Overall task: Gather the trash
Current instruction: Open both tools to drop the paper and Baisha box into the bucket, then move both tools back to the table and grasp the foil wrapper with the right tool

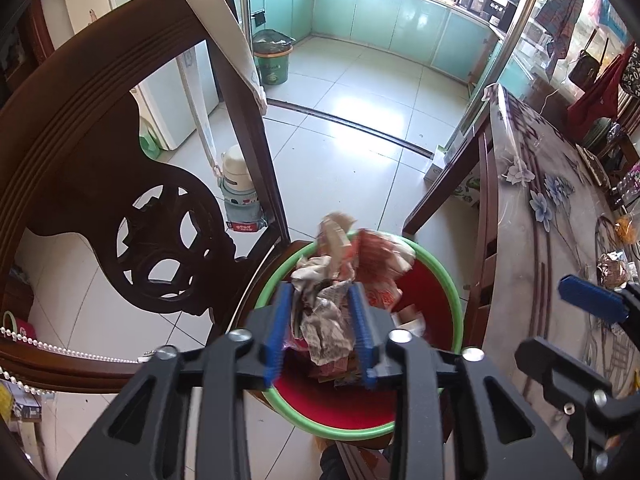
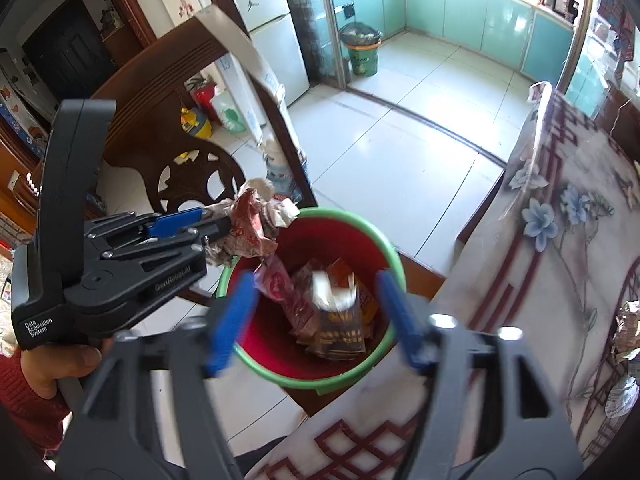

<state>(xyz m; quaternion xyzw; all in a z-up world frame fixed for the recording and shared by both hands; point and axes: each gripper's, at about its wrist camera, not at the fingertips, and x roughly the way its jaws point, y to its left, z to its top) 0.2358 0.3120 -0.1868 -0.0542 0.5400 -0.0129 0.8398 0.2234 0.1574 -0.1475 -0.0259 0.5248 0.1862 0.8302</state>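
A red bin with a green rim (image 1: 448, 280) stands on the floor between a chair and the table; it also shows in the right wrist view (image 2: 280, 376). My left gripper (image 1: 322, 300) is shut on a wad of crumpled wrappers (image 1: 328, 316) and holds it over the bin's near-left rim; the gripper (image 2: 208, 220) and wad (image 2: 252, 220) show in the right wrist view. My right gripper (image 2: 316, 288) is open and empty over the bin, above wrappers (image 2: 336, 328) lying inside. More crumpled trash (image 2: 628, 332) lies on the table.
A carved dark wooden chair (image 1: 120, 152) stands left of the bin. The table with a floral cloth (image 1: 540, 240) is to the right. A green kitchen bin (image 1: 272, 60) stands far back. A thermos (image 1: 238, 184) sits on the floor.
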